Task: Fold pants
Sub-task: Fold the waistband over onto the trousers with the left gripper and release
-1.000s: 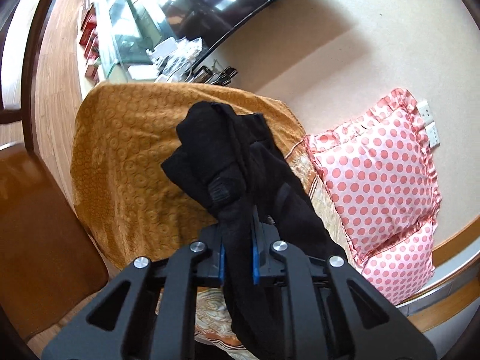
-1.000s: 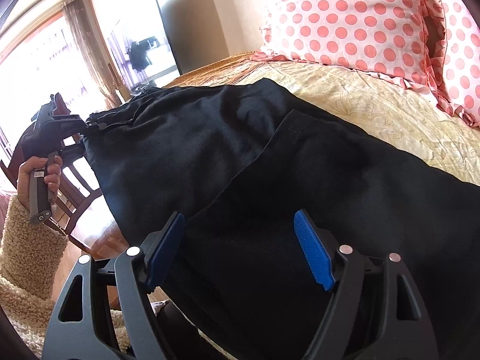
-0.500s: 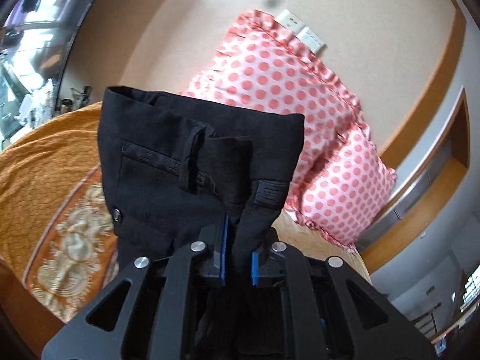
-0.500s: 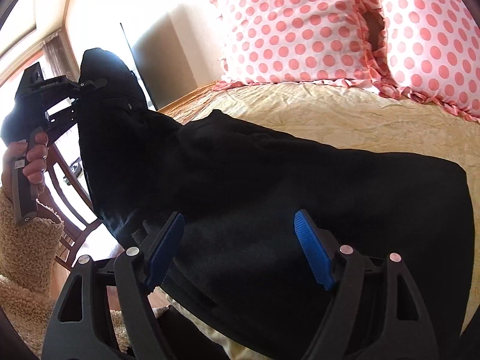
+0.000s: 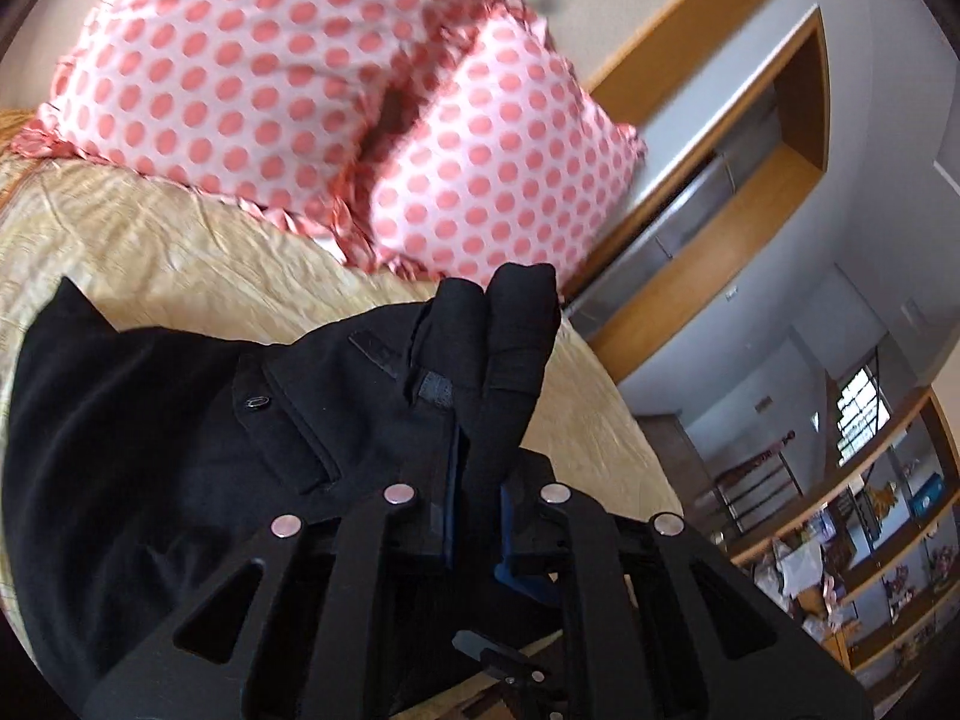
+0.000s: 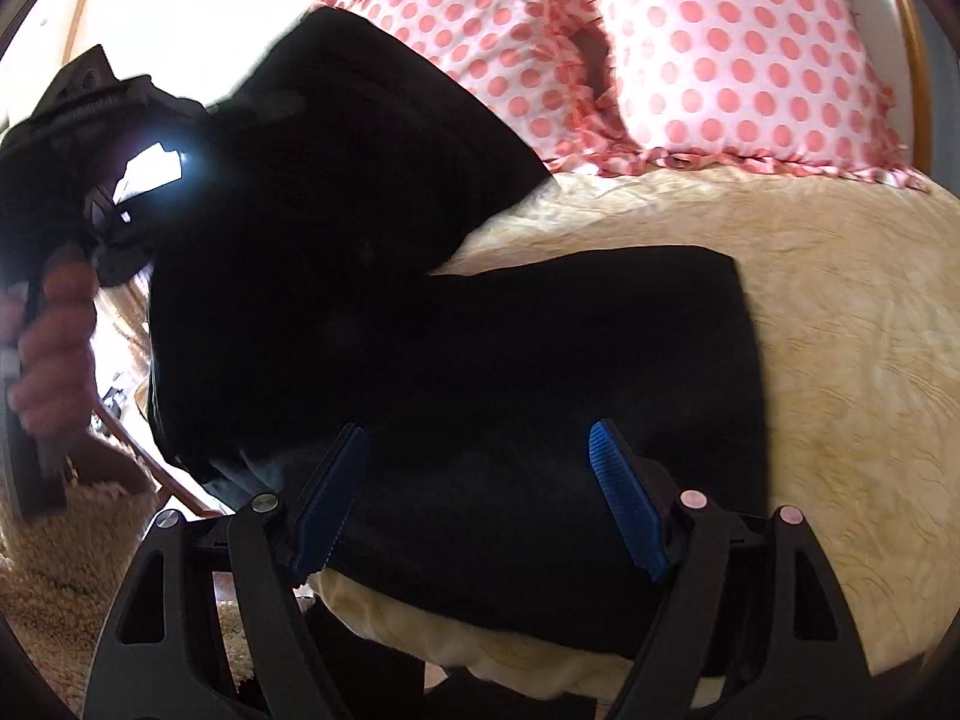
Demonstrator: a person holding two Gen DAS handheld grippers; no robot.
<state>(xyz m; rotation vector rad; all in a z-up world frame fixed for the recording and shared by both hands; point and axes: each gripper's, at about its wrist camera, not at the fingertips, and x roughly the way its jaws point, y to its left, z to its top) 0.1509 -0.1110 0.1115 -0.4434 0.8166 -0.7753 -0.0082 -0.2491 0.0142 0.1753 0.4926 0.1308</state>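
**Black pants being carried over a bed**

A bed with a cream quilted bedspread (image 6: 840,312) is filling both views, and two pink polka-dot pillows (image 5: 288,96) are leaning against the wall at its head. In the left wrist view, wooden trim (image 5: 708,276) is running along the wall past the bed, and cluttered shelves (image 5: 870,552) are showing farther off, blurred.

The black pants (image 6: 540,360) are lying partly on the bedspread, near its front edge, with their waistband end lifted off it.

The left hand-held gripper (image 5: 474,498) is pinching a bunched fold of the waistband, its blue pads pressed close on the cloth. In the right wrist view it is being held raised to the left by the person's hand (image 6: 54,336), with cloth hanging from it.

The right hand-held gripper (image 6: 474,492) is hovering low over the flat part of the pants, its jaws spread wide and gripping nothing.
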